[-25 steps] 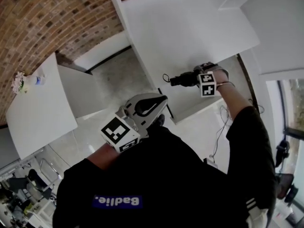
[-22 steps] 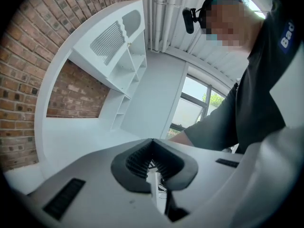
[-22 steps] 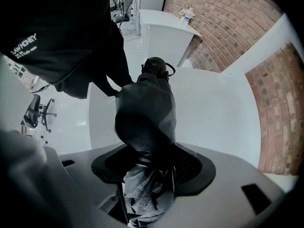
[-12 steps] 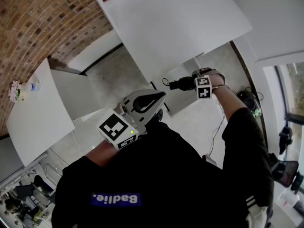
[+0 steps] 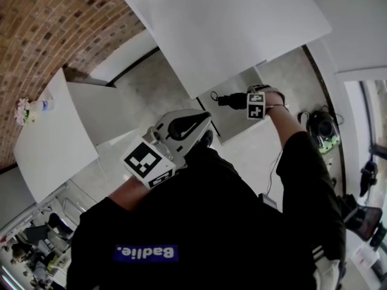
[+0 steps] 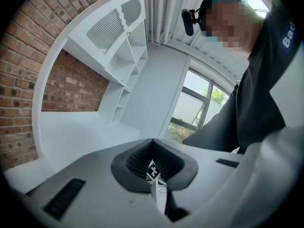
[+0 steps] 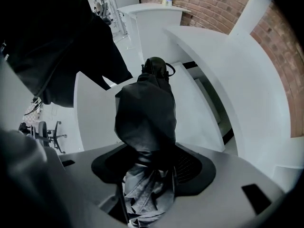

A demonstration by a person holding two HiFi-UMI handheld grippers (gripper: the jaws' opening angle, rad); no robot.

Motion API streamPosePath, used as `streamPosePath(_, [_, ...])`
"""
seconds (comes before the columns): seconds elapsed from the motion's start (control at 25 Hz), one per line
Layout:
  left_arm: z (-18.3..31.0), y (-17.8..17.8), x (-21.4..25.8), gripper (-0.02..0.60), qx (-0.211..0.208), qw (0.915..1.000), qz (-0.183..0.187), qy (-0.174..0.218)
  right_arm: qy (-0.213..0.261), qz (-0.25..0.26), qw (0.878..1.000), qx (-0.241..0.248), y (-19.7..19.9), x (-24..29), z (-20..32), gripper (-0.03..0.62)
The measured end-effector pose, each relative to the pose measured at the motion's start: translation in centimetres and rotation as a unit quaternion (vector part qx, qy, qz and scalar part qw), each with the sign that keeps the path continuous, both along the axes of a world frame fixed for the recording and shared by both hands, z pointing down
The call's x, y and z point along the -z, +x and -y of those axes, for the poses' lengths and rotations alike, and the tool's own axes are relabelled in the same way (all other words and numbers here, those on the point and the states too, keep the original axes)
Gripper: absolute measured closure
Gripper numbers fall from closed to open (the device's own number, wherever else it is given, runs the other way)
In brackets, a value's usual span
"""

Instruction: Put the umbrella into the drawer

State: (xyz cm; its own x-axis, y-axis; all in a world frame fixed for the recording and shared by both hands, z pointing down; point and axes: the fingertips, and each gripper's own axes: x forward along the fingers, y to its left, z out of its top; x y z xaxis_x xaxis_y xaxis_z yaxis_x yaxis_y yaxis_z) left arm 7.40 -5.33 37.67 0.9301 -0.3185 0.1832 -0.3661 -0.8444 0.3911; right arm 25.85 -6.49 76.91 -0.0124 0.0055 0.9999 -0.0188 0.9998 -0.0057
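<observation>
A folded black umbrella [image 5: 227, 100] sticks out leftward from my right gripper [image 5: 239, 100], which is shut on it. Its strap loop hangs at the far tip. It hovers over the grey inside of the open white drawer [image 5: 225, 121] below the table edge. In the right gripper view the umbrella [image 7: 147, 113] fills the jaws, its crumpled fabric bunched between the pads, handle end [image 7: 156, 68] pointing away. My left gripper [image 5: 204, 127] stays close to my chest, shut and holding nothing. In the left gripper view the left gripper [image 6: 154, 175] points up at shelves and a window.
A wide white table top [image 5: 230, 29] lies above the drawer. A white counter [image 5: 54, 138] with a small flower vase [image 5: 25, 109] stands at the left by the brick wall [image 5: 48, 23]. Cables and a dark bag [image 5: 320, 127] lie on the floor at the right.
My right gripper has carried the umbrella from the table edge to above the open drawer. The left gripper has hardly moved.
</observation>
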Motion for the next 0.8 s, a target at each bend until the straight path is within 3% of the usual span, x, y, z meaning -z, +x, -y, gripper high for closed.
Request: streamPosePath(0.8, [3.4, -0.6, -2.3, 0.580, 0.052, 0.9978, 0.037, -0.020, -0.040, 0.001, 0.999, -0.036, -2.3, -9.8, 1.2, 0.315])
